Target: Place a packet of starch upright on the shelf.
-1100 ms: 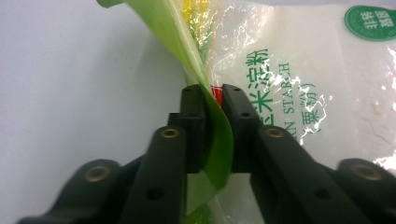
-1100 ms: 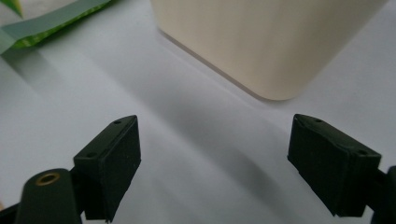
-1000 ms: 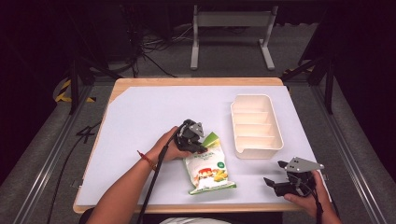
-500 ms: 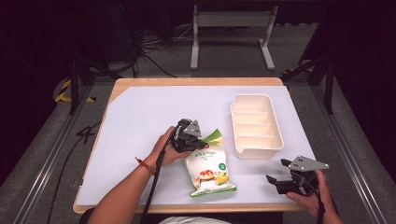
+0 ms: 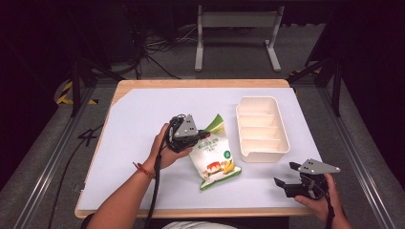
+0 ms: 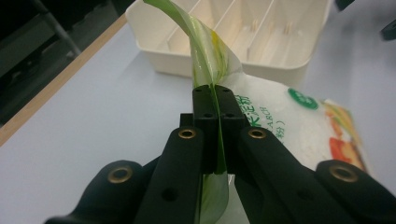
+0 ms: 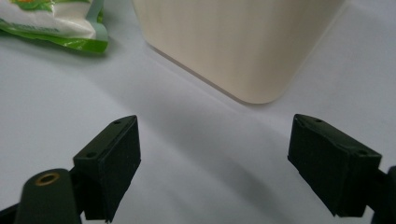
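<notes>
Firmly, left gripper [image 6: 215,135] fingers clamp snack bag [image 6: 280,121] (green top edge); right gripper [image 7: 215,163] fingers wide, empty.

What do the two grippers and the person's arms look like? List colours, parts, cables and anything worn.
Both the left gripper and the right gripper are black with two blocky jaws, brass-coloured rivets and a grey three-cornered plate on top. A black cable trails from each. The left wrist wears a red band; no sleeves show.

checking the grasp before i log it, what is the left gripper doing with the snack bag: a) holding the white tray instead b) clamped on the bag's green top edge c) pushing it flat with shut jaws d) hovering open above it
b: in the left gripper view the left gripper has its jaws shut on the green top edge of the snack bag, which bends upward in front of the white tray.
</notes>
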`<move>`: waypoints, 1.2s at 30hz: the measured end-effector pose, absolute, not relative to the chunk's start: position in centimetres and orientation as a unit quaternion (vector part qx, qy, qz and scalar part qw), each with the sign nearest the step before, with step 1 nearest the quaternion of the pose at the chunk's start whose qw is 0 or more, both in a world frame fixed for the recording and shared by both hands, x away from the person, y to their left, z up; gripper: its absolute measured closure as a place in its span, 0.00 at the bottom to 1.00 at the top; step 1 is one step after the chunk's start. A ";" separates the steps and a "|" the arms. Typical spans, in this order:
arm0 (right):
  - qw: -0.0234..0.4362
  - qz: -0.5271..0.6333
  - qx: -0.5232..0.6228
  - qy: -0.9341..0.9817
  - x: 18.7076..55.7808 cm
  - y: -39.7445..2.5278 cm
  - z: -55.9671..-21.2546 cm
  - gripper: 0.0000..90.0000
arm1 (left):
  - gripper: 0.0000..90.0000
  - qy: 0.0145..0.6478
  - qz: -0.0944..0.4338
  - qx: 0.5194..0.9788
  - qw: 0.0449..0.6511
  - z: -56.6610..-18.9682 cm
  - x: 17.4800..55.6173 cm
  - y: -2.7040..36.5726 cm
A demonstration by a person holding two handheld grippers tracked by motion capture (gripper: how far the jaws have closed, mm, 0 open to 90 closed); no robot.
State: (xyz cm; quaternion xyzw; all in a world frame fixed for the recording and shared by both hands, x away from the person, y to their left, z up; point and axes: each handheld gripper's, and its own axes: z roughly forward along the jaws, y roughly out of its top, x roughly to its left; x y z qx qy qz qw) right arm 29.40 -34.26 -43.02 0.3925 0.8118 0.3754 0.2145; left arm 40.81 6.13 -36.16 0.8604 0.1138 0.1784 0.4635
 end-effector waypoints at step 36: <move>0.212 0.395 0.409 0.795 29.5 -35.2 -42.8 0.18 | 1.00 0.113 0.226 0.810 0.530 -29.9 43.7 5.6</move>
